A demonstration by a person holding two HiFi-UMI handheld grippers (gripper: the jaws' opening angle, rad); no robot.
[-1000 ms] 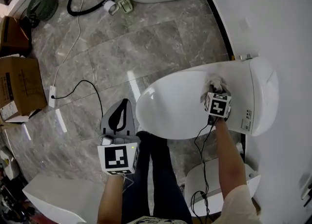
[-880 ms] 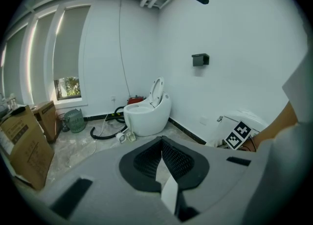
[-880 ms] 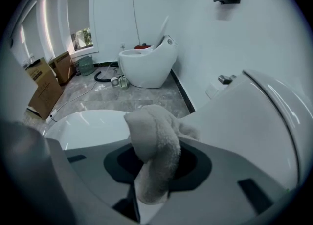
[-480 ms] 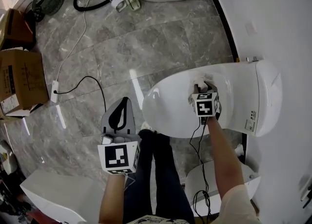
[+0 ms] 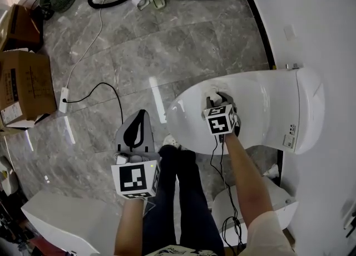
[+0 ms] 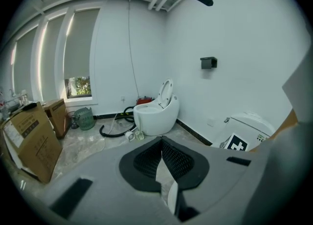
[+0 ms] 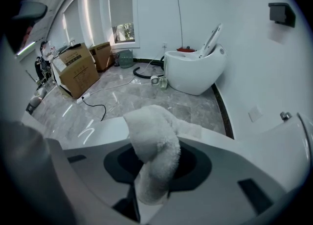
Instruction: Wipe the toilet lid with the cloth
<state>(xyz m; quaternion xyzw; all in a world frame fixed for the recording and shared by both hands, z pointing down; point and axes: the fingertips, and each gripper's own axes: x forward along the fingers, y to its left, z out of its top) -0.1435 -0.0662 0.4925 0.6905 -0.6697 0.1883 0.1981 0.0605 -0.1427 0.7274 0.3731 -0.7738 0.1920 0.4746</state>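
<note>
Right gripper (image 5: 216,100): we have its fingers clamped on the white cloth (image 7: 155,146), pressed to the toilet lid (image 5: 264,102).
Left gripper (image 5: 139,118): fingers together, empty, above the floor (image 5: 167,43).

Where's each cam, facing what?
Head view: on the head, steeply down at the toilet lid; forearms, legs, left gripper, right gripper show.
Left gripper view: on the left gripper, toward the window; jaws shut, empty.
Right gripper view: on the right gripper, along the lid; jaws shut on the cloth.
Both gripper views share the far toilet.
</note>
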